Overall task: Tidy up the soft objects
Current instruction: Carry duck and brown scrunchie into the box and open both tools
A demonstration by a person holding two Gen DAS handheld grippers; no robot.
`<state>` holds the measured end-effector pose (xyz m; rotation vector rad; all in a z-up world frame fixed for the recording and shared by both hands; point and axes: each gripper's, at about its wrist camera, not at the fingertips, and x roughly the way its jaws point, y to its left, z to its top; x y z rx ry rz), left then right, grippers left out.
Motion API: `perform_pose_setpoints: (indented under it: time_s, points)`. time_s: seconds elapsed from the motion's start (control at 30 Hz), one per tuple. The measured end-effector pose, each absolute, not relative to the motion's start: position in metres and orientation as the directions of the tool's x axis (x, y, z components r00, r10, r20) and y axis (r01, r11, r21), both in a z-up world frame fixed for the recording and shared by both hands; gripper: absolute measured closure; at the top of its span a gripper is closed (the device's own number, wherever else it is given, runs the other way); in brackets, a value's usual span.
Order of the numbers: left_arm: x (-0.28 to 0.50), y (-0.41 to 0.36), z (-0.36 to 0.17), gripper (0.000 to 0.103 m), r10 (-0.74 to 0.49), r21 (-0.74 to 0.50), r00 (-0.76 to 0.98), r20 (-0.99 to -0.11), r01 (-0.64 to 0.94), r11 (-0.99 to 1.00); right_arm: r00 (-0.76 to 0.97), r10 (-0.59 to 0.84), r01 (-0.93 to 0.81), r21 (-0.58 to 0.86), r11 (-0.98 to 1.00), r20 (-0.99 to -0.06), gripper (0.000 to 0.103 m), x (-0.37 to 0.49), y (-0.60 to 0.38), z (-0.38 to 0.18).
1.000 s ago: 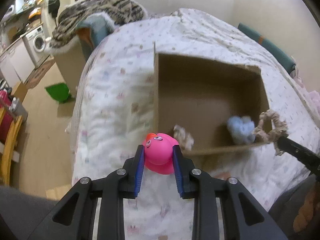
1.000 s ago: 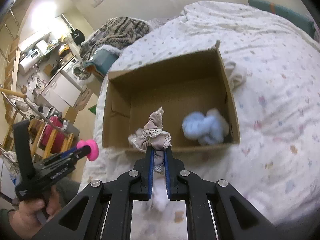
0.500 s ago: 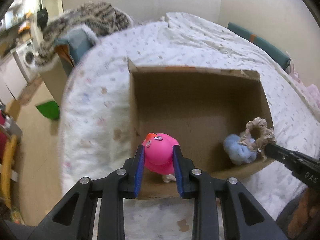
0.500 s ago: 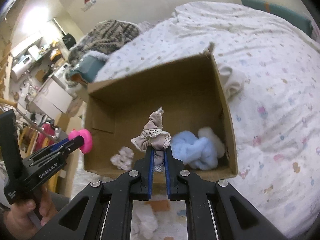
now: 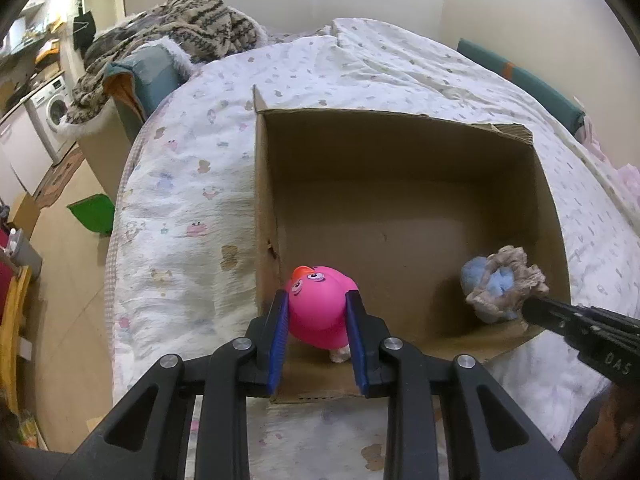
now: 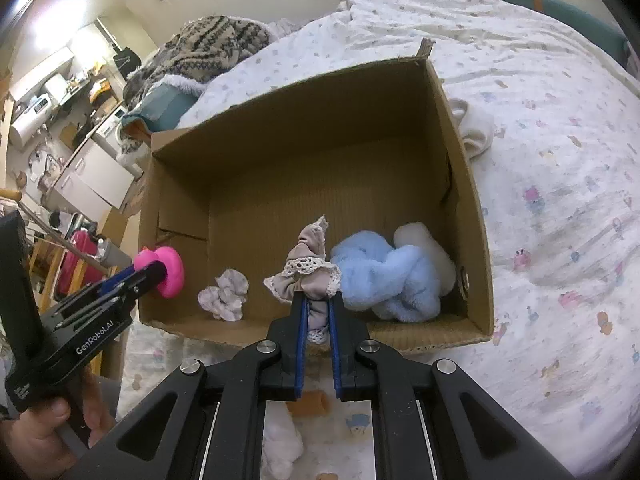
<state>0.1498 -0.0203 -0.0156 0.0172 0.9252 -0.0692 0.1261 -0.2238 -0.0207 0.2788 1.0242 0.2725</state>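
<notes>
An open cardboard box (image 5: 264, 184) (image 6: 472, 208) sits on the bed. My left gripper (image 5: 318, 312) is shut on a pink rubber duck (image 5: 318, 304) and holds it over the box's near left corner; the duck also shows in the right wrist view (image 6: 168, 270). My right gripper (image 6: 316, 312) is shut on a beige lace-trimmed scrunchie (image 6: 308, 272) (image 5: 508, 280) over the box's near edge. Inside the box lie a blue and white fluffy cloth (image 6: 392, 276) and a small pale scrunchie (image 6: 224, 294).
The bed has a white patterned cover (image 5: 188, 184). A white cloth (image 6: 474, 128) lies right of the box, another white soft thing (image 6: 280, 444) lies below my right gripper. A patterned blanket (image 5: 176, 36) is piled at the bed's far left. A green dustpan (image 5: 92, 212) lies on the floor.
Both grippers have moved forward to the box with their loads. The duck is now over the box's near left corner and the beige scrunchie over its near edge.
</notes>
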Motion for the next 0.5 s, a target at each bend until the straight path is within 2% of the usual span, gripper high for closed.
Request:
perform_pose_setpoints:
  time_s: [0.5]
  points:
    - [0.1514, -0.0166, -0.0218, 0.078, -0.059, -0.038, 0.583, -0.81, 0.049, 0.998, 0.472, 0.342, -0.094, 0.339, 0.936, -0.813, 0.091, 0.1276, -0.2192, -0.0262]
